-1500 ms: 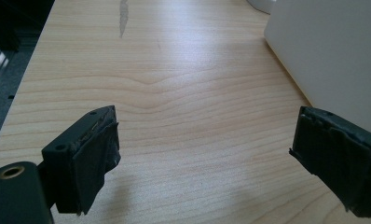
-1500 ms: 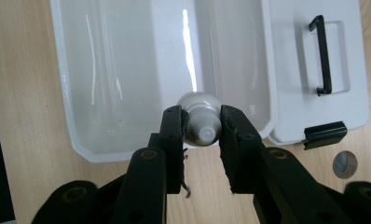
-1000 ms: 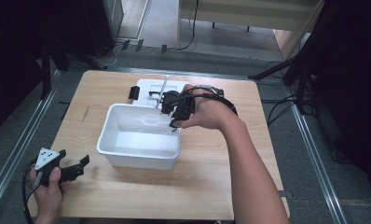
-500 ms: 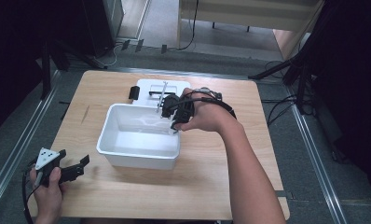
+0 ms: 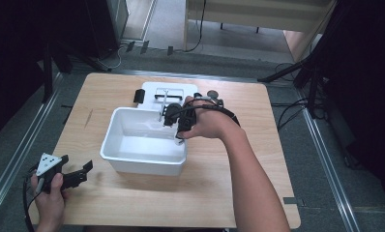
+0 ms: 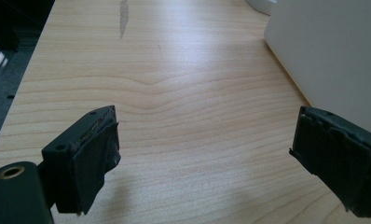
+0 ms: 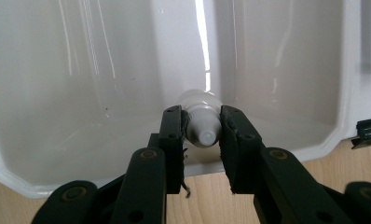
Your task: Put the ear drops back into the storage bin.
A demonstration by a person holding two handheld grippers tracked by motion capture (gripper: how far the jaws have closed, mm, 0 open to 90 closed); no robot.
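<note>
The left gripper [image 5: 77, 176] rests wide open on the table [image 5: 219, 193], near its front left corner. The right gripper [image 7: 201, 135] pinches a small white capped object [image 7: 201, 122], perhaps a little bottle, over the white tub [image 5: 142, 162], whose far wall lies beyond it.

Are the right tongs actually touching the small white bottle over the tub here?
Touching. In the right gripper view the right tongs stand closed on the small white bottle, both jaws pressed against its capped end, above the white tub.
</note>
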